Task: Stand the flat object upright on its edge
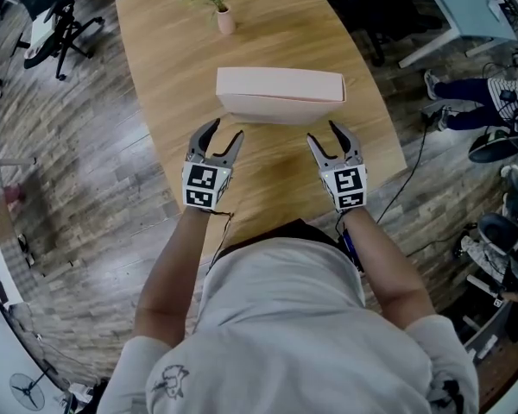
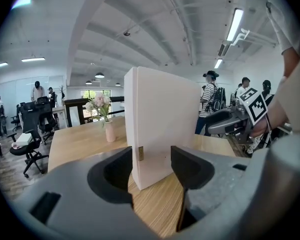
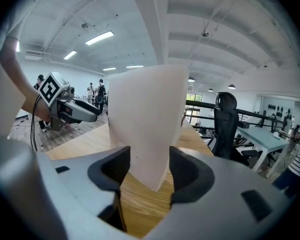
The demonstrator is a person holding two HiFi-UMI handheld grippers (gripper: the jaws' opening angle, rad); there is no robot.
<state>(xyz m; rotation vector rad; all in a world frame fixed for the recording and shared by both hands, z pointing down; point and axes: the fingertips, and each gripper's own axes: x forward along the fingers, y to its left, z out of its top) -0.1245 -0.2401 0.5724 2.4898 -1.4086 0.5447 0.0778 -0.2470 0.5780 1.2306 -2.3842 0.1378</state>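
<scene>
Upright on its long edge at mid-worktop stands the pale pink, flat rectangular box (image 1: 281, 96), smooth and matte. At its twelve o'clock on the light wood-grain worktop (image 1: 155, 76) sits a small pink vase of pale flowers (image 1: 225, 20). The left hand-held gripper (image 1: 226, 132) at seven o'clock and the right hand-held gripper (image 1: 325, 136) at five o'clock are both spread wide, pinching nothing, just short of the box.

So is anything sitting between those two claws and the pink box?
Nothing visible. Only bare table lies between the left claw, the right claw and the upright pink box; the flower vase stands beyond the box.
</scene>
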